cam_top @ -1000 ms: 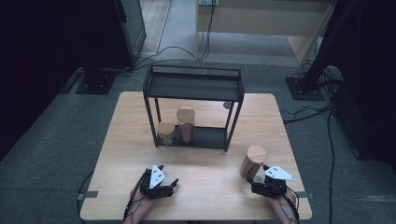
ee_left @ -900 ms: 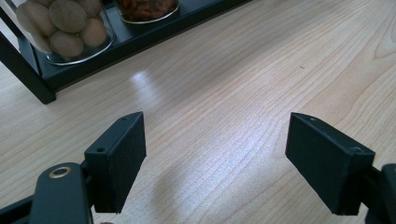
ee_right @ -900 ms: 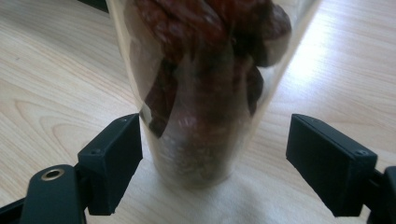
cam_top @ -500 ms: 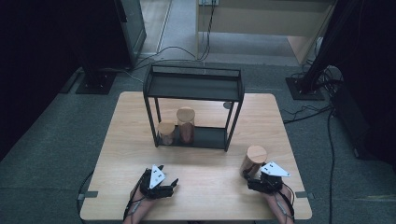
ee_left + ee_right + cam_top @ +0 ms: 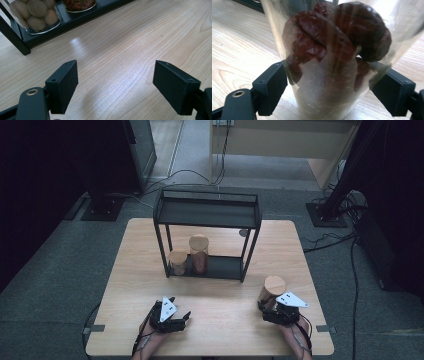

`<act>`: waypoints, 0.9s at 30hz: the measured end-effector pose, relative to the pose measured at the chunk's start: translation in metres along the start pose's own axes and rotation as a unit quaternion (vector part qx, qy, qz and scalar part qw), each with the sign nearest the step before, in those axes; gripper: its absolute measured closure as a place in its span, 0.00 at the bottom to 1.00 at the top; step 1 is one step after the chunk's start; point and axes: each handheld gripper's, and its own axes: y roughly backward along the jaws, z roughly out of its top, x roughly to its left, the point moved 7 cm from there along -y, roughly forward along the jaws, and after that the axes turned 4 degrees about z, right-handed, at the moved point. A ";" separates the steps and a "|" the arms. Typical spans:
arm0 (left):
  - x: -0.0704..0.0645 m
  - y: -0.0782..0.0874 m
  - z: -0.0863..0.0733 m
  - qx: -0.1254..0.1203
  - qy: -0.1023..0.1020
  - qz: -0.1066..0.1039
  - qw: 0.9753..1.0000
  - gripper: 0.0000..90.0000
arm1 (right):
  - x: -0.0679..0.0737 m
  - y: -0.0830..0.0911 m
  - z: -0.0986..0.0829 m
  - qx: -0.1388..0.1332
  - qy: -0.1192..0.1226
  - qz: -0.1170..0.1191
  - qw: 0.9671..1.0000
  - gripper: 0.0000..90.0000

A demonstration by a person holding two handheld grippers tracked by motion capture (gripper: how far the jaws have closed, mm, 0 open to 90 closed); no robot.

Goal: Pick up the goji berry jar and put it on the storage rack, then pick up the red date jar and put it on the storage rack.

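My right gripper (image 5: 270,308) has its two jaws on both sides of the glass jar (image 5: 272,291), touching its lower wall, so it is clamped on it. The jar stands upright on the wooden table (image 5: 220,290), near the right front edge, and has a wooden lid (image 5: 275,284). Dark red dried fruits (image 5: 332,45) are inside. My left gripper (image 5: 181,319) rests low over the table with jaws wide apart and holds nothing. Two other jars (image 5: 192,256) stand on the lower level of the black shelf (image 5: 207,212).
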 end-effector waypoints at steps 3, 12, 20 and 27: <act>0.000 0.000 0.000 0.001 0.000 0.000 1.000 0.22 | 0.001 -0.001 0.000 -0.001 0.000 -0.001 1.000 0.19; 0.001 0.000 0.000 0.002 0.001 -0.002 1.000 0.22 | 0.001 -0.004 -0.001 -0.008 -0.006 -0.009 1.000 0.19; 0.001 -0.001 0.000 0.002 0.002 -0.003 1.000 0.22 | 0.002 -0.006 -0.003 -0.018 -0.009 -0.012 1.000 0.27; 0.001 0.000 0.000 0.002 0.001 -0.003 1.000 0.22 | 0.001 -0.007 -0.002 -0.018 -0.011 -0.011 1.000 0.27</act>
